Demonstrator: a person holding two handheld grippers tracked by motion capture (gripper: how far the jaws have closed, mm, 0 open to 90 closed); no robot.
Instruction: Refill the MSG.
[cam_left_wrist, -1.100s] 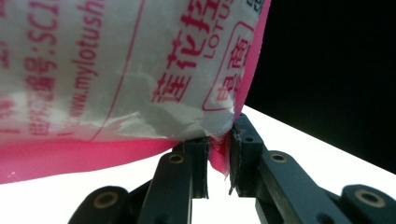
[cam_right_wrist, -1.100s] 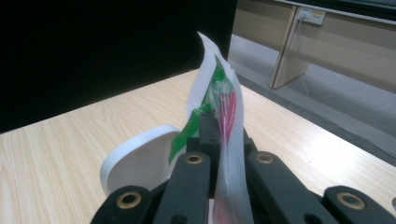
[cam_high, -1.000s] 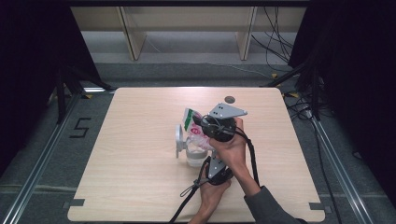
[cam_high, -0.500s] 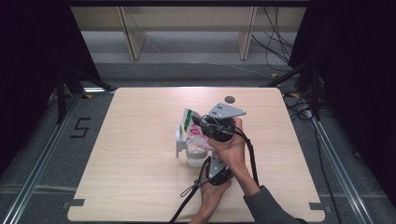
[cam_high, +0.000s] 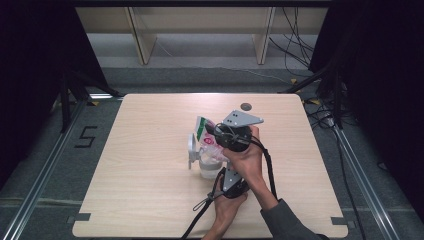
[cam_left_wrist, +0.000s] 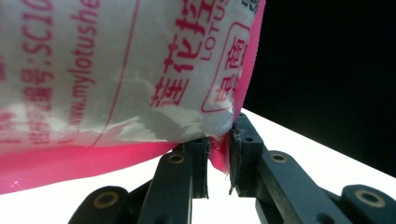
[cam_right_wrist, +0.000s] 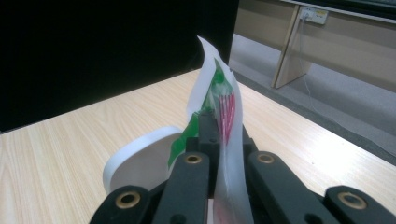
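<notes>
A plastic bag (cam_high: 204, 126), white and pink with a green top, stands tilted over a clear container (cam_high: 209, 167) near the table's middle. The container's white lid (cam_high: 191, 146) stands open at its left. My right gripper (cam_high: 214, 131), with the grey plate on top, is shut on the bag's upper edge (cam_right_wrist: 223, 105); the white lid (cam_right_wrist: 140, 163) lies just behind that edge. From below, my left gripper (cam_high: 226, 174) pinches the bag's pink bottom seam (cam_left_wrist: 219, 154), with the printed bag (cam_left_wrist: 116, 70) looming above its jaws. Whether anything leaves the bag is hidden.
The wooden table (cam_high: 150, 200) has bare room at left, front and right. A small dark round hole (cam_high: 245, 106) sits near its far edge. Black cables (cam_high: 200, 215) trail from the grippers toward the front edge. Shelving legs (cam_high: 142, 40) stand beyond the table.
</notes>
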